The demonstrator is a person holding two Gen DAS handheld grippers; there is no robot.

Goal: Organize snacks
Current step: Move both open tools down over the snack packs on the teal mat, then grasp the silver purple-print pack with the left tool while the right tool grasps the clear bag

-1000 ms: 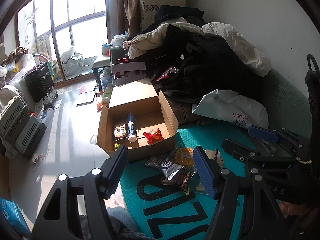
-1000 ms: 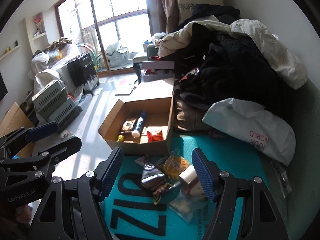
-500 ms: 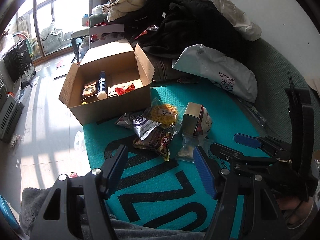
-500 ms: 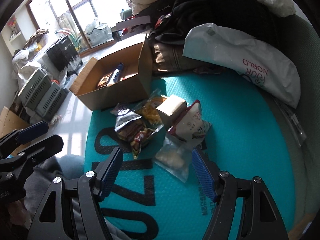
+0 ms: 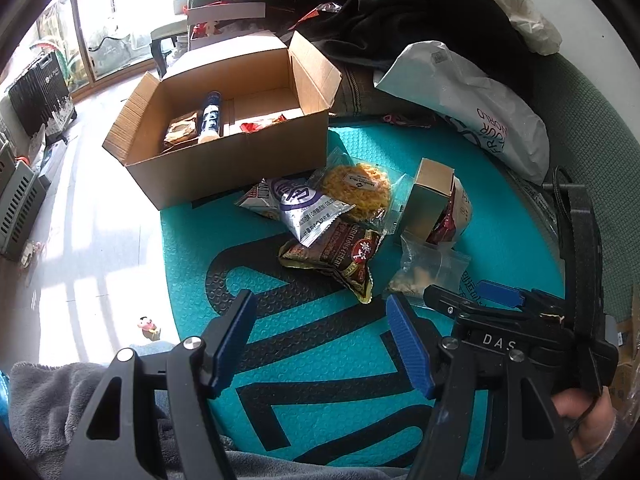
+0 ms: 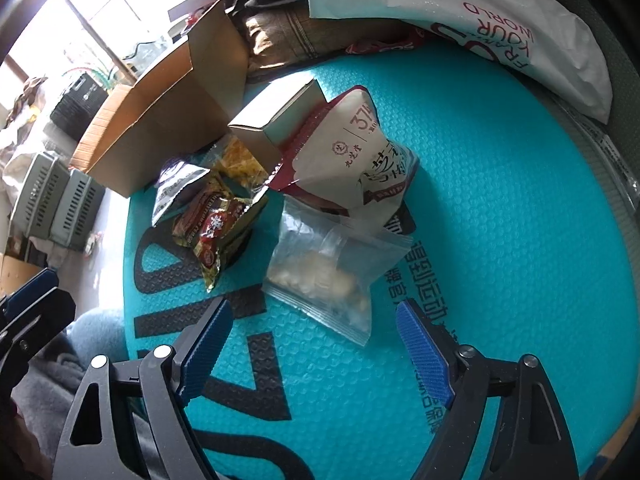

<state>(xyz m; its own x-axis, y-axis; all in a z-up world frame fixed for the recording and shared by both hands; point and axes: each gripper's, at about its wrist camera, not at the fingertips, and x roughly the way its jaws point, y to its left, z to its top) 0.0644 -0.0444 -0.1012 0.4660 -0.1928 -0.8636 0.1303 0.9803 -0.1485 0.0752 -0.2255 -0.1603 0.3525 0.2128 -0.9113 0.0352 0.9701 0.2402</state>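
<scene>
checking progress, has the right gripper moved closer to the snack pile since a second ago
Yes. The right gripper has advanced toward the clear plastic bag of nuts on the teal foam mat; the brown cardboard box looms larger.

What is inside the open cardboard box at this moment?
Inside the cardboard box lie a blue tube, a brown snack packet beside it, and something red. The near wall hides the rest of the floor.

Both grippers' jaws wide apart
</scene>
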